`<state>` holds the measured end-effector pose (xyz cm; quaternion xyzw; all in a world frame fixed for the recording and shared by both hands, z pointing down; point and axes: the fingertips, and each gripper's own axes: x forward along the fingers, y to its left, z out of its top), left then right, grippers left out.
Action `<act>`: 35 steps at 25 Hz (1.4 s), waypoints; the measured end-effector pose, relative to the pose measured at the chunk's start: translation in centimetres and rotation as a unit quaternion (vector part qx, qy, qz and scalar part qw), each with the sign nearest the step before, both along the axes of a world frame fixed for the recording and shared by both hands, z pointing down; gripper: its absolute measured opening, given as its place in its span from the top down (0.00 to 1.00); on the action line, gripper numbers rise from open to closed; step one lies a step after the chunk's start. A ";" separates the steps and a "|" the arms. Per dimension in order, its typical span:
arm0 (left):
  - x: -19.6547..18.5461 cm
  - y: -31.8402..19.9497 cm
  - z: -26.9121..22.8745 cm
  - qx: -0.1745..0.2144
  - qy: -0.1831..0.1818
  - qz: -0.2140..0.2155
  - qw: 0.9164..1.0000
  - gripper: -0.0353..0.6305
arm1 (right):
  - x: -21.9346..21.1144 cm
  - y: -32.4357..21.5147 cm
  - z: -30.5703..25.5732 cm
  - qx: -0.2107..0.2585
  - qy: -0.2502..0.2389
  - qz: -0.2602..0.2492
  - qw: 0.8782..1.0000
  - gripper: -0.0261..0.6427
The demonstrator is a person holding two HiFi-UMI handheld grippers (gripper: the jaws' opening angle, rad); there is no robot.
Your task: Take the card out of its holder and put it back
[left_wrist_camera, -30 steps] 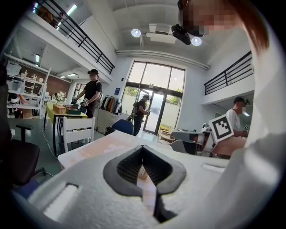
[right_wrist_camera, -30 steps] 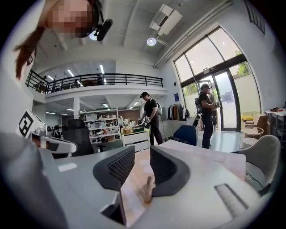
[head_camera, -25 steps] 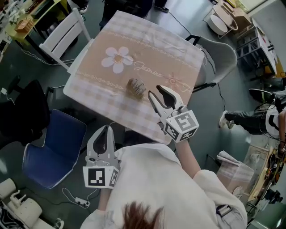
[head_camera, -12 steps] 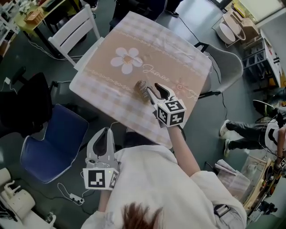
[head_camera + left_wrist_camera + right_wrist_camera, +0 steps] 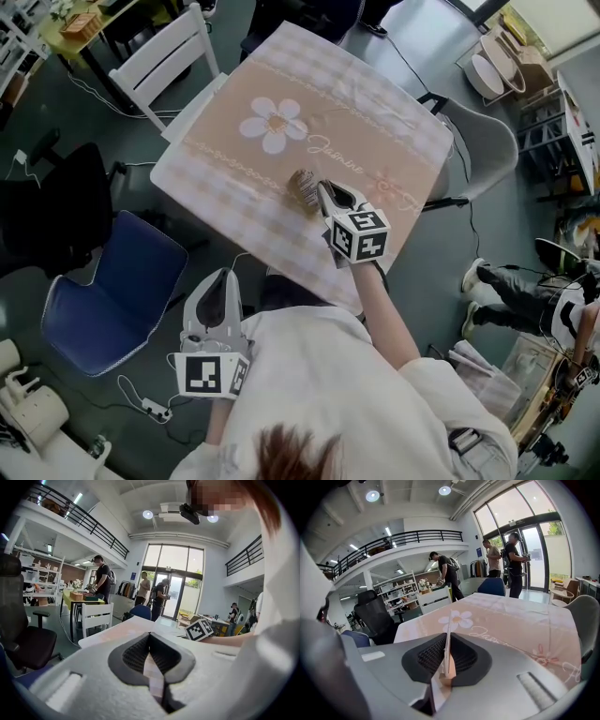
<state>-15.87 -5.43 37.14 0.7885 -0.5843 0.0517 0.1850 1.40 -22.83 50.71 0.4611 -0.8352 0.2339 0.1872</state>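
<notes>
A small wooden card holder (image 5: 300, 184) stands on the table's flowered cloth (image 5: 234, 202), near the front edge. My right gripper (image 5: 322, 190) is down at it from the near right. In the right gripper view the white card (image 5: 448, 634) stands edge-on between the dark pads (image 5: 464, 656), with the holder's wooden base (image 5: 449, 671) below. These jaws have just been closing, and they pinch the card. My left gripper (image 5: 222, 277) hangs below the table's front edge, jaws together, nothing held. In its own view, the left gripper (image 5: 155, 679) shows only checked cloth through the slit.
A white chair (image 5: 159, 61) stands at the table's far left, a blue chair (image 5: 103, 291) at its near left and a grey chair (image 5: 487, 141) at its right. Cables and a power strip (image 5: 150, 408) lie on the floor. Several people stand by the glass doors (image 5: 506, 559).
The right gripper has come down from above the table's front edge to the holder. Its wide-open jaws have closed on the card. The left gripper has stayed in place.
</notes>
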 end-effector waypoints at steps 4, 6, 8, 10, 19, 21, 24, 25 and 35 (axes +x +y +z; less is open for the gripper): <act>0.1 0.0 0.0 -0.001 -0.002 -0.001 1.000 0.95 | -0.1 0.0 -0.1 -0.001 -0.008 0.002 1.000 0.94; 0.3 0.0 0.0 -0.003 -0.003 0.001 1.000 0.95 | -0.1 0.0 -0.1 -0.003 -0.010 0.003 1.000 0.94; 0.4 0.0 0.1 -0.004 -0.004 0.002 1.000 0.95 | -0.2 0.0 -0.1 -0.004 -0.013 0.004 1.000 0.94; 0.4 0.0 0.1 -0.003 -0.005 0.003 1.000 0.95 | -0.2 0.0 0.0 -0.005 -0.014 0.005 1.000 0.94; 0.5 0.2 0.2 -0.004 -0.007 0.001 1.000 0.95 | 0.1 -0.1 -1.1 0.001 -0.023 0.012 1.000 0.94; 0.5 0.2 0.2 -0.004 -0.006 0.002 1.000 0.95 | 0.2 -0.2 -1.5 0.004 -0.025 0.015 1.000 0.94; 0.3 0.1 0.2 -0.002 -0.005 0.002 1.000 0.95 | 0.4 -0.3 -2.1 0.010 -0.029 0.020 0.999 0.94; 0.3 0.1 0.2 -0.001 -0.004 0.002 1.000 0.95 | 0.5 -0.3 -2.3 0.012 -0.030 0.022 0.999 0.94; 0.4 0.2 -0.2 0.010 0.004 0.011 1.000 0.95 | 1.0 -0.3 -4.6 0.034 -0.039 0.036 0.998 0.94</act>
